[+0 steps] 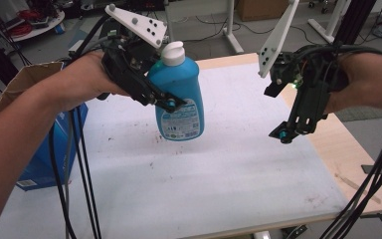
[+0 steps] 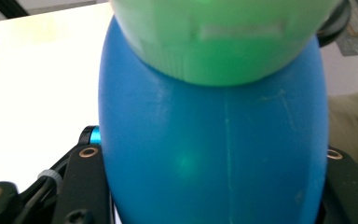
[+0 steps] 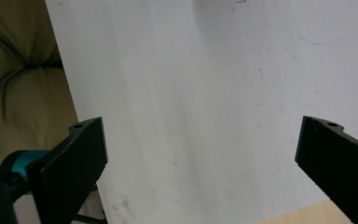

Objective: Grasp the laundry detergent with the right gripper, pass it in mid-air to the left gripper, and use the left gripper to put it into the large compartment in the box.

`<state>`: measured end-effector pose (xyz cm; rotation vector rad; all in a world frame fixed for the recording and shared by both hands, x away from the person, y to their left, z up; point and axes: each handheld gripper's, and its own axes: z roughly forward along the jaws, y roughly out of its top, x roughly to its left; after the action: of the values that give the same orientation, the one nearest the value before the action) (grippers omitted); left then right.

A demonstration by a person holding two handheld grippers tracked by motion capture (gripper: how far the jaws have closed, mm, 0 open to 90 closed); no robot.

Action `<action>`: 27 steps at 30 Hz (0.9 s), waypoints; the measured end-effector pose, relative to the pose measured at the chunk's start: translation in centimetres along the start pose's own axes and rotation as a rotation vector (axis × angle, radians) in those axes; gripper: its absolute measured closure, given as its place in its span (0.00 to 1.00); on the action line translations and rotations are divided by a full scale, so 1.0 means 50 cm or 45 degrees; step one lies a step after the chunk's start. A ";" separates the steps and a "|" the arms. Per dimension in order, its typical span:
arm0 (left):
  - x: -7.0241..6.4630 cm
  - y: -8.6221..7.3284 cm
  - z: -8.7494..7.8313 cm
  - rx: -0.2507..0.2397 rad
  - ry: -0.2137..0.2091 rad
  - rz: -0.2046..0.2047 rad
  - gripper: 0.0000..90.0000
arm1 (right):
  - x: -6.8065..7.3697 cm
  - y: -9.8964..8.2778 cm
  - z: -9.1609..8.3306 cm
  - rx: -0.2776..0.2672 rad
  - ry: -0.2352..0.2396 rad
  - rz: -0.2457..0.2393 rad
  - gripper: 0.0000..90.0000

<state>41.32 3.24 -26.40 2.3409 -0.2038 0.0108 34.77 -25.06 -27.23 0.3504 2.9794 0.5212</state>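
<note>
While the left gripper (image 1: 171, 103) clamps the blue detergent bottle (image 1: 179, 99) around its belly and holds it clear above the white tabletop (image 1: 219, 169), the step in hand looks like a carry, perhaps toward the waiting right gripper (image 1: 284, 135). To do it well, the grip should keep squeezing evenly on both flanks. The bottle is smooth, glossy plastic with an oval, bulging body, so it could slide or swivel between flat jaws if the hand tips or jerks. Keeping it near upright, as it hangs now with the white flip cap (image 1: 173, 53) on top, would stop the liquid's weight from shifting. Any set-down should come squarely onto the base.

In the left gripper view the bottle (image 2: 214, 158) sits snug between the two black jaws, its moulding seam running down the middle. The cap there (image 2: 223, 42) looks green, probably tinted by the gripper's own light, though the blur makes that hard to settle. A printed label (image 1: 181, 119) covers the lower front; its text is too small to read.

The right gripper (image 3: 200, 154) hovers over the right side of the table with its jaws wide apart and nothing between them. The tabletop there (image 3: 205, 84) is matt white and faintly scuffed, with pale wood at its edge. An open cardboard box (image 1: 22, 84) stands at the table's left, a blue carton (image 1: 54, 154) beside it.
</note>
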 end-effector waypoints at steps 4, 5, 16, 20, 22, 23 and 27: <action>0.007 -0.014 0.006 -0.011 -0.066 0.030 0.49 | -0.006 0.005 0.004 0.004 0.003 0.010 0.01; 0.010 -0.017 0.007 -0.003 -0.077 0.048 0.49 | -0.007 0.006 0.006 0.009 0.004 0.012 0.01; 0.030 -0.046 0.032 0.014 -0.179 0.135 0.49 | -0.022 0.016 0.022 0.038 0.017 0.037 0.01; 0.032 -0.051 0.044 0.035 -0.194 0.168 0.49 | -0.029 0.021 0.028 0.046 0.027 0.044 0.01; 0.036 -0.055 0.048 0.033 -0.199 0.170 0.49 | -0.032 0.022 0.031 0.053 0.029 0.048 0.01; 0.038 -0.057 0.050 0.029 -0.199 0.174 0.49 | -0.033 0.023 0.033 0.055 0.028 0.052 0.01; 0.042 -0.066 0.056 0.025 -0.207 0.170 0.49 | -0.036 0.023 0.035 0.057 0.029 0.065 0.01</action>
<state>43.73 3.23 -30.53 2.3449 -0.4418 -0.1132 37.01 -23.86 -28.38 0.4276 3.0155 0.4673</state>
